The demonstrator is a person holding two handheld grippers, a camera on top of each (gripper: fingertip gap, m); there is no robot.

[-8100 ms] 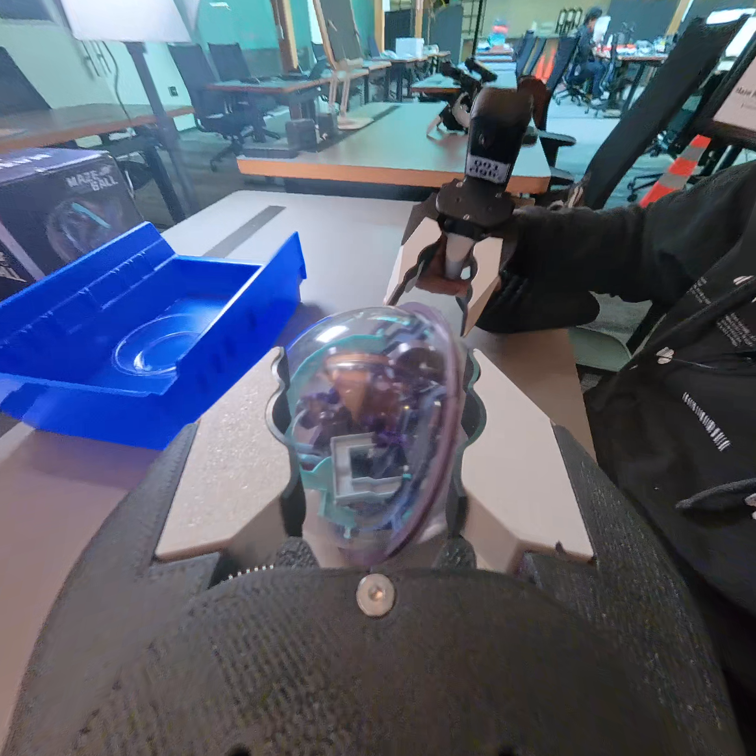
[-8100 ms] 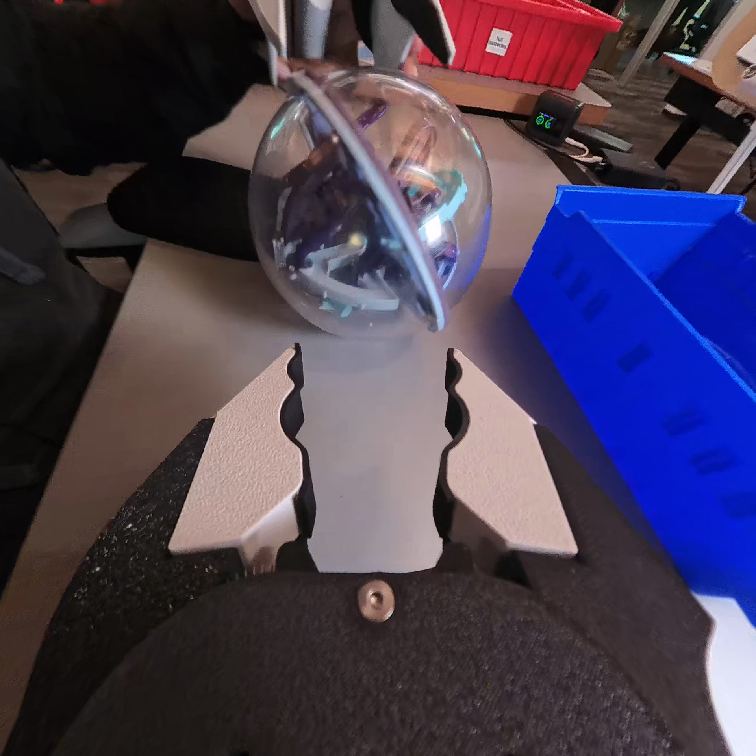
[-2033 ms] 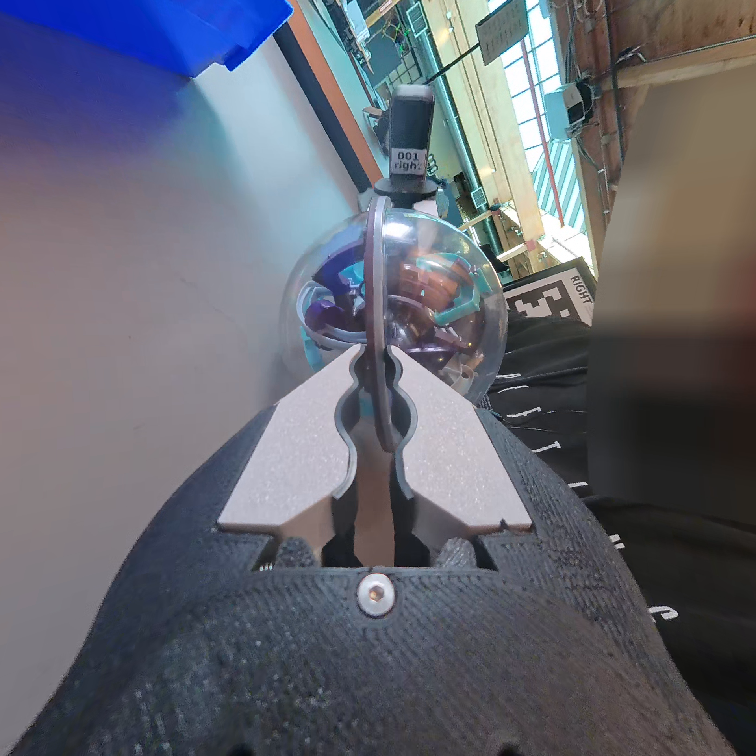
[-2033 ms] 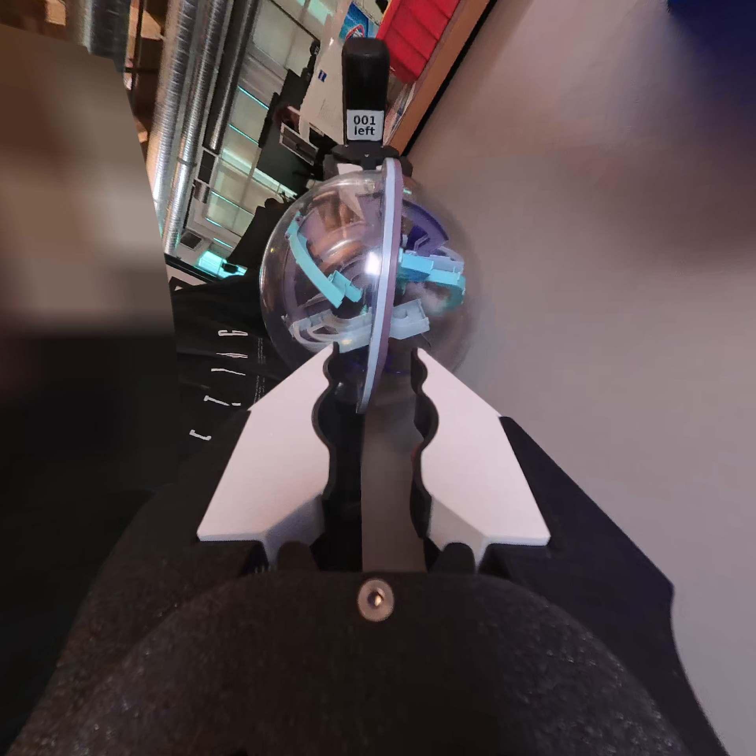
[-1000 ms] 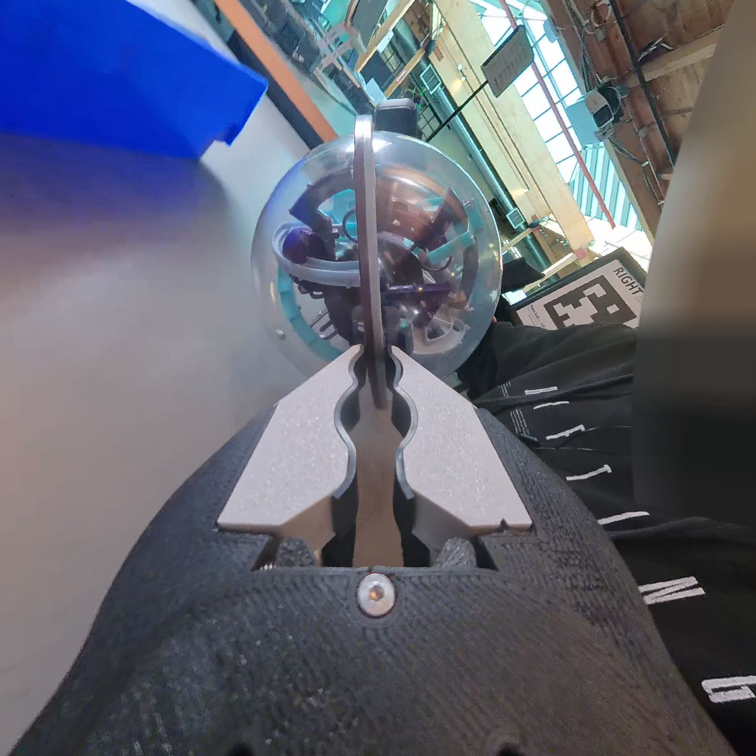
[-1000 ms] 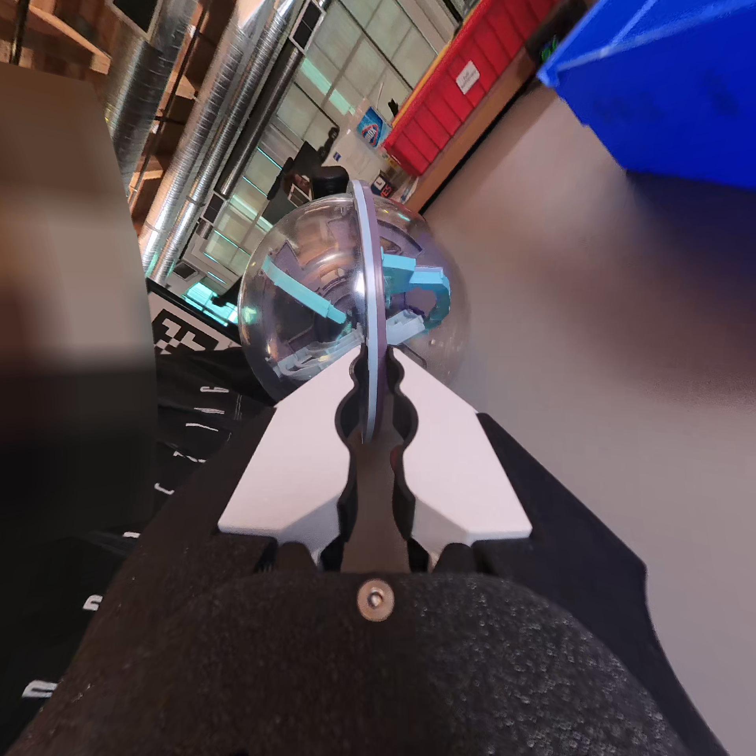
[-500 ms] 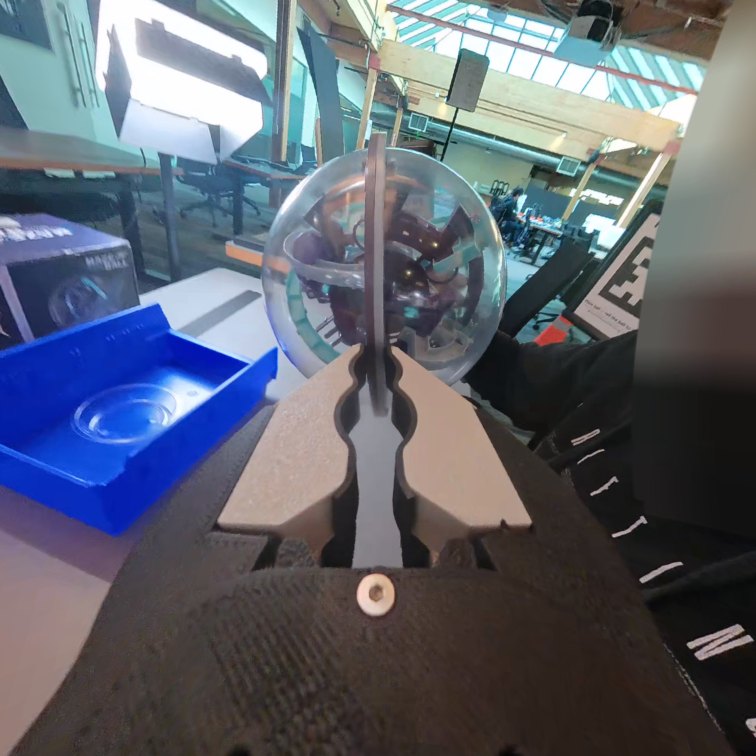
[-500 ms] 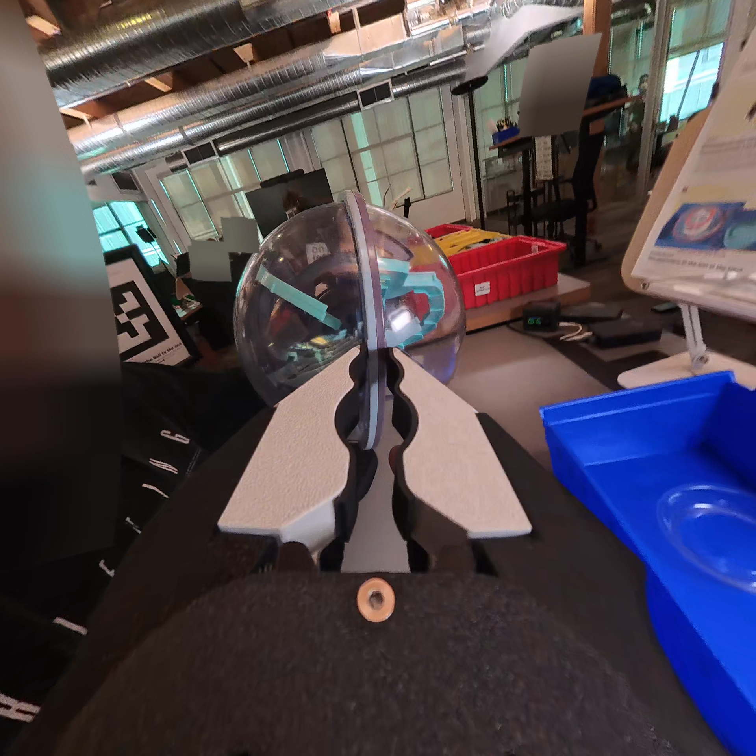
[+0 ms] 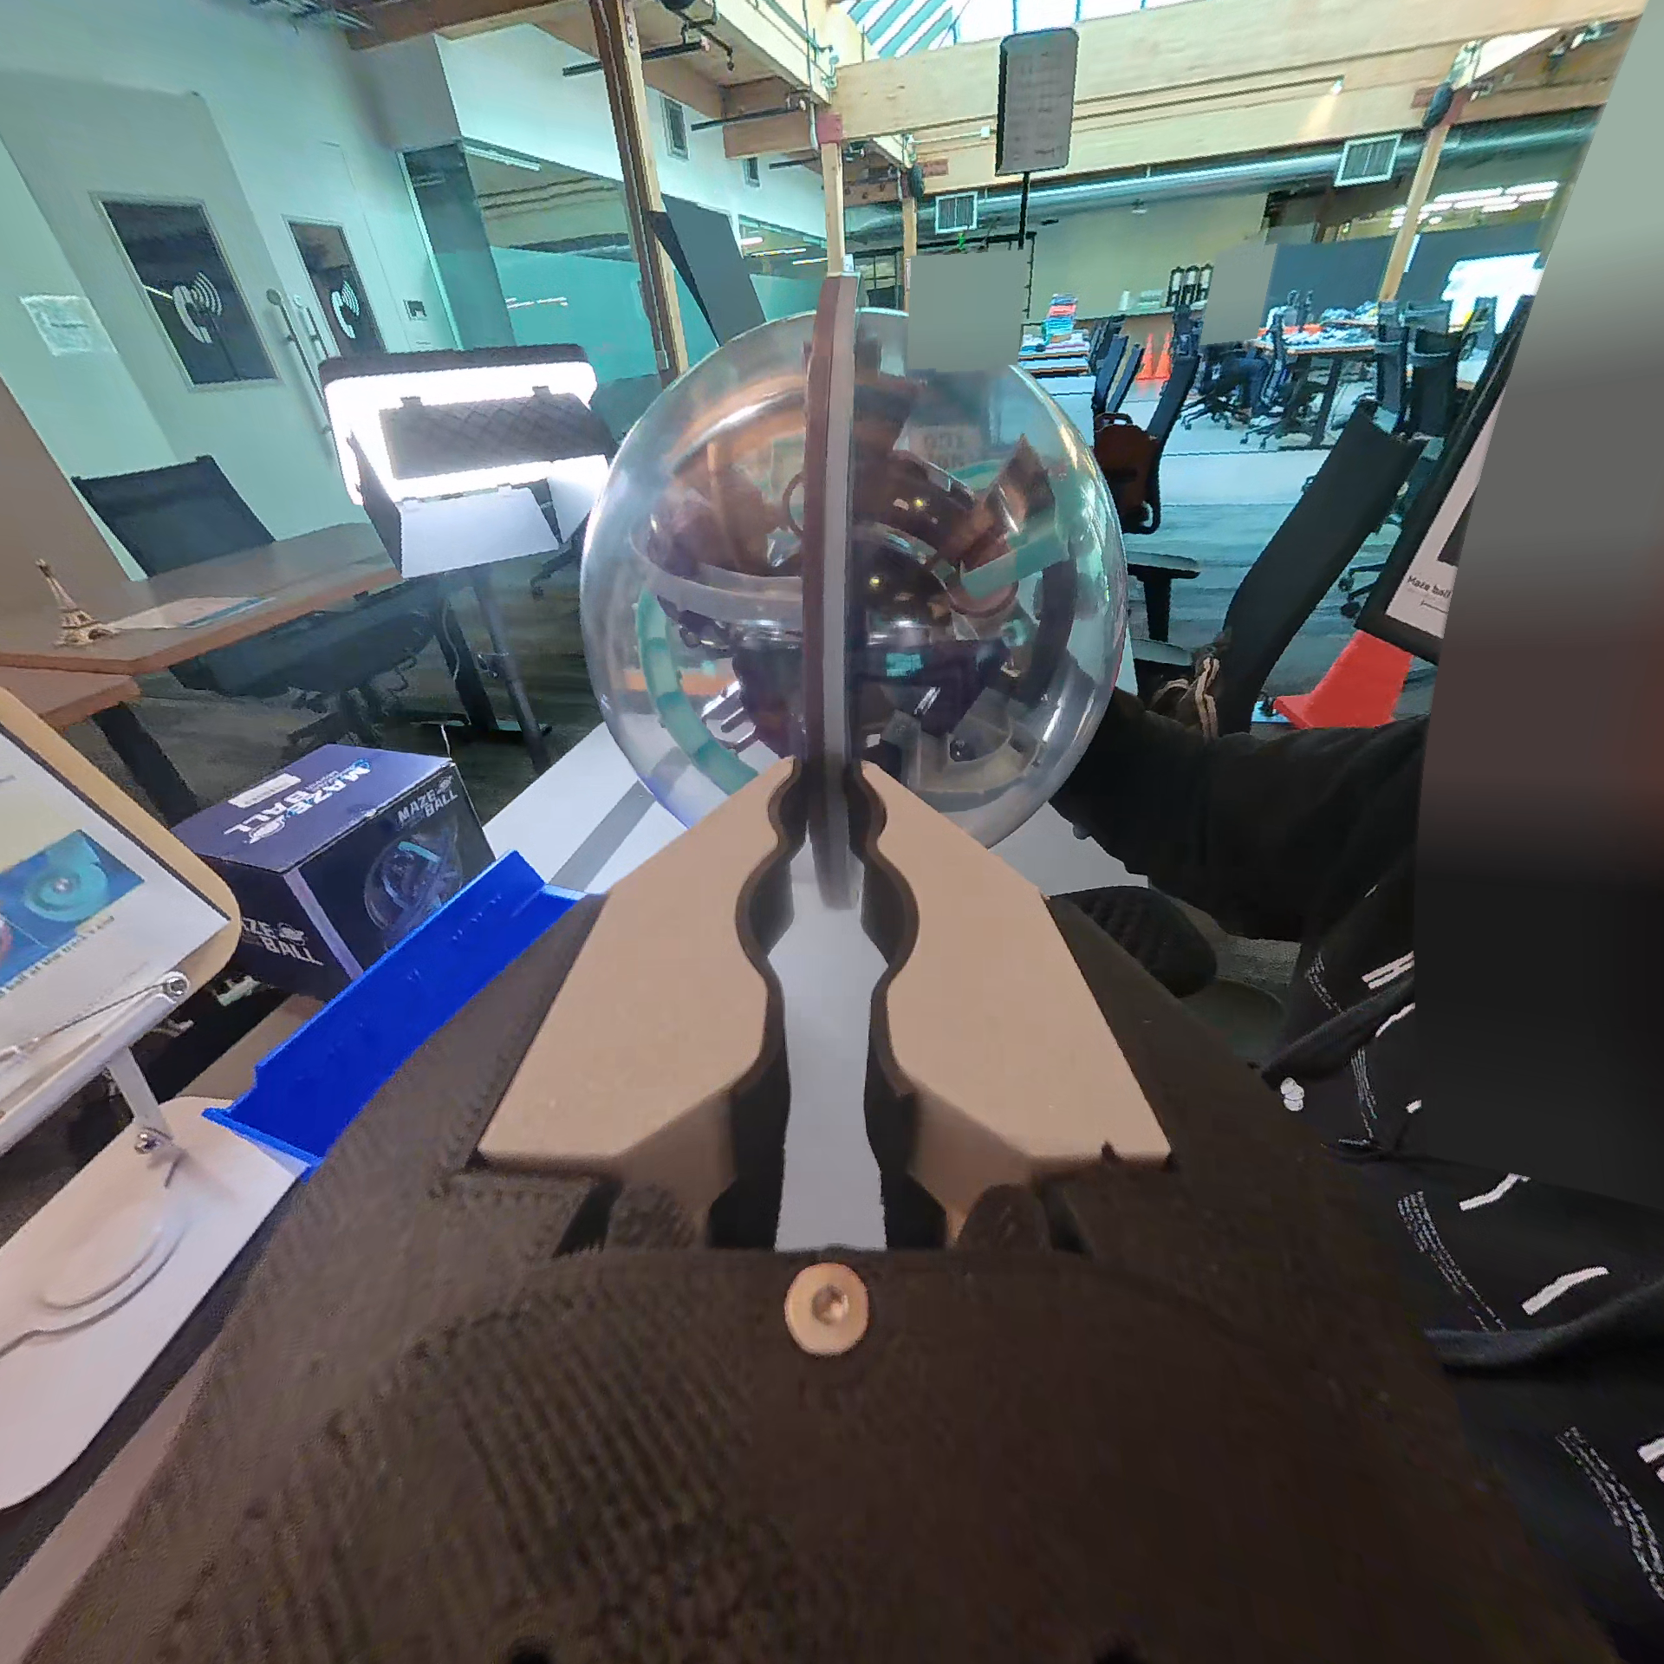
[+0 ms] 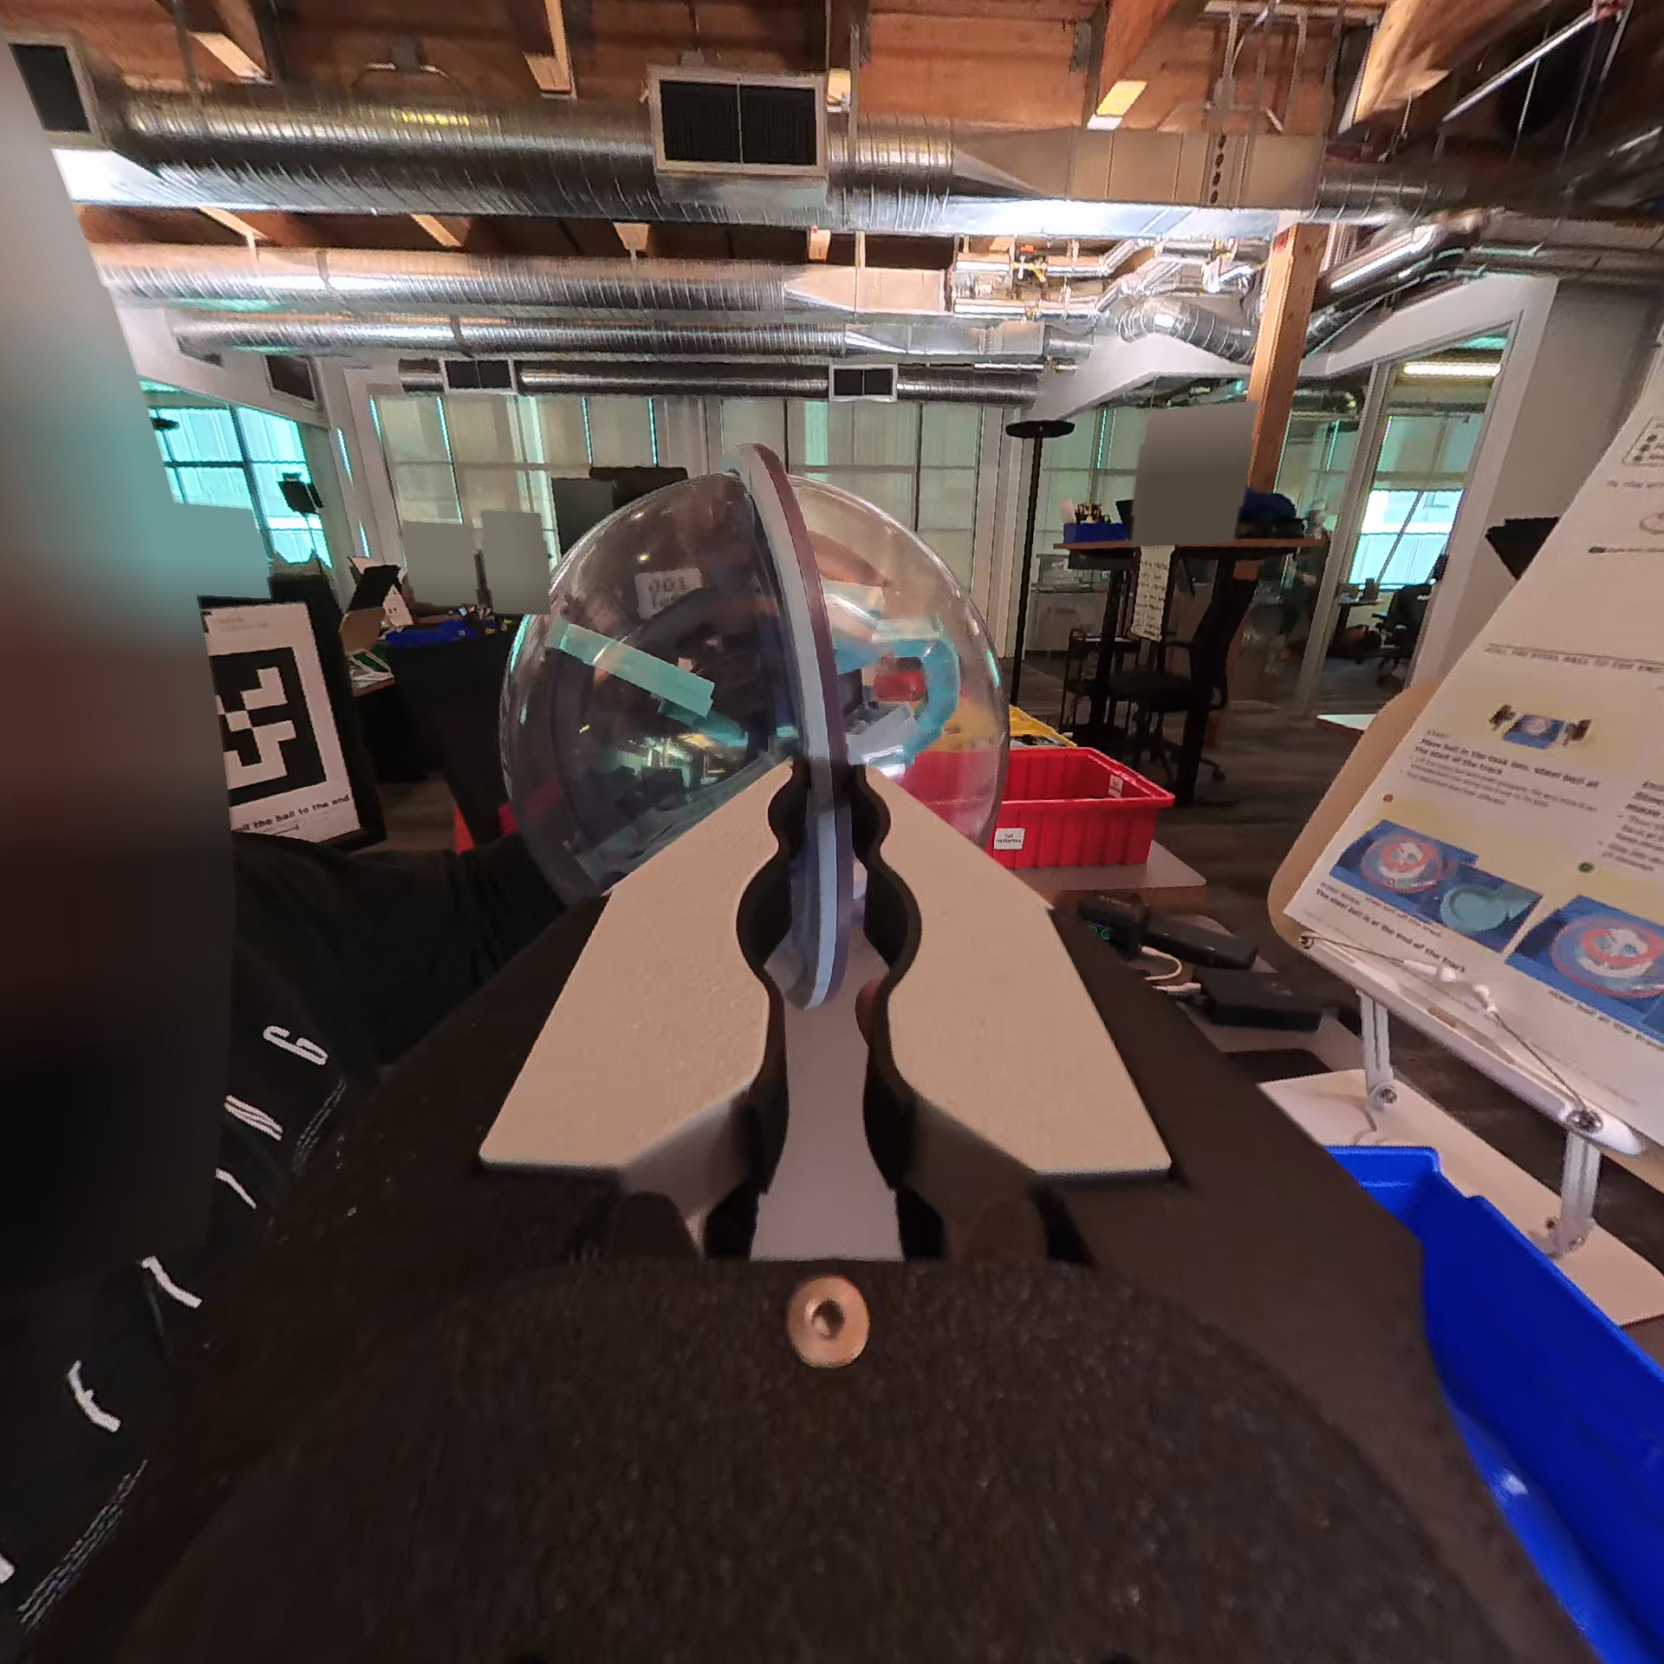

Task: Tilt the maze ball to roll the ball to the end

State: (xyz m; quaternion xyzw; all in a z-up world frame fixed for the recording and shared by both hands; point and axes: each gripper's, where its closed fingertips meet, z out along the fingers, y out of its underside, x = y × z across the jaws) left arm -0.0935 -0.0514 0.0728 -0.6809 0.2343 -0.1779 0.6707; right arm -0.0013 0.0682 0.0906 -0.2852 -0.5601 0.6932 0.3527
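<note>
On the far left of the left wrist view stand a tilted instruction card (image 9: 81, 909), a dark product box (image 9: 333, 846) and the rim of a blue bin (image 9: 396, 999), all on the pale desk (image 9: 108, 1261). In the middle, the left gripper (image 9: 828, 783) has its fingers (image 9: 684, 972) clenched on the flat grey rim that runs round the maze ball (image 9: 972, 594), so the clear sphere is held up off the desk with the rim upright and edge-on to the camera. To the right is the person's black sleeve (image 9: 1243, 810).

In the right wrist view, a black-and-white marker board (image 10: 270, 720) is at the left. The right gripper (image 10: 824, 779) pinches the same rim of the maze ball (image 10: 648, 702) from the opposite side, fingers (image 10: 666, 972) closed on it. Farther right are a red bin (image 10: 1071, 810), an instruction card (image 10: 1495, 855) and a corner of the blue bin (image 10: 1531, 1333).

The step in hand looks like the tilting itself: both grippers carry the sphere in the air. The small ball inside cannot be made out among the teal, purple and brown tracks, so progress is unclear. The next move likely calls for slow, matched turns of both wrists, keeping the pinch firm on the thin rim so it does not slip.
</note>
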